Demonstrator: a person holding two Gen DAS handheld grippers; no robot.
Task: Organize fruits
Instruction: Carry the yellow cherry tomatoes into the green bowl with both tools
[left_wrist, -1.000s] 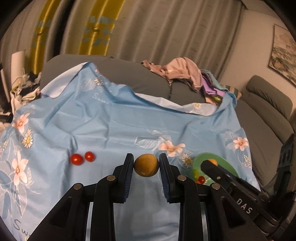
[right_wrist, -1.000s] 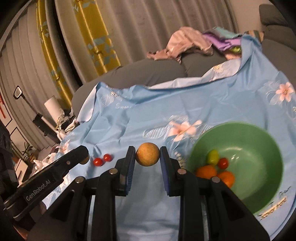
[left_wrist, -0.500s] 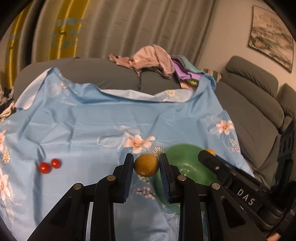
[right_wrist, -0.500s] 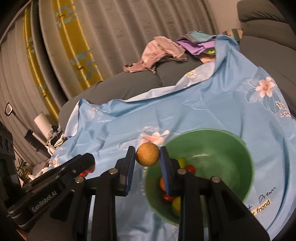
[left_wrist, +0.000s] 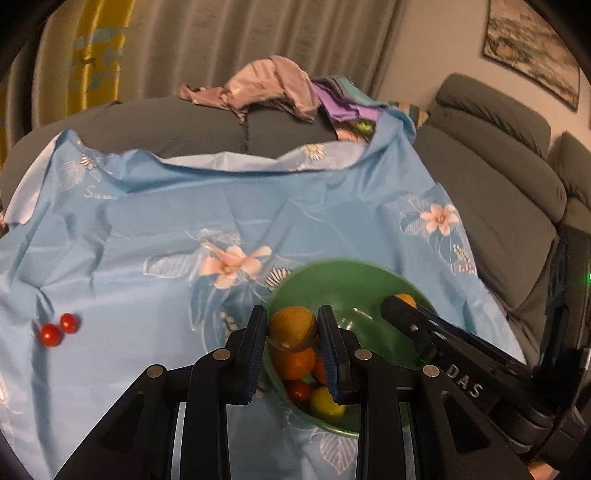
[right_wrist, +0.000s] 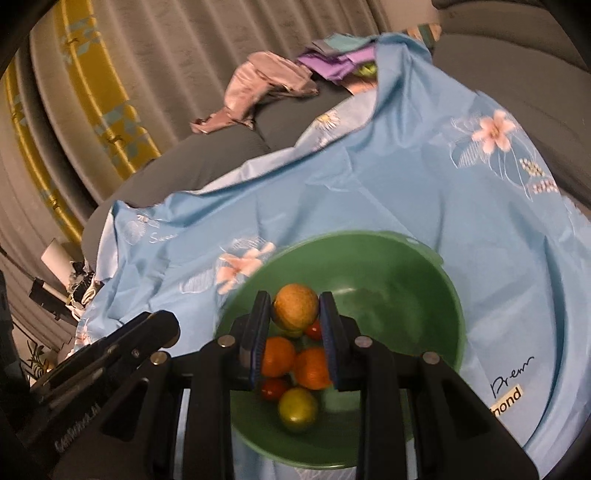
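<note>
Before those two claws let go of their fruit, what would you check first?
1. Left gripper shut on left brown fruit: ok.
2. Right gripper shut on right brown fruit: ok.
3. Both fruits above green bowl: ok, left one near the rim.
4. Free space beside the oranges: ok.
5. Drop height: cannot tell.
6. All fruit gathered: not ok, red tomatoes lie on the cloth.

Black tongs (left_wrist: 292, 354) with blue-edged pads, silver rivets, and white "DAS" lettering.
</note>
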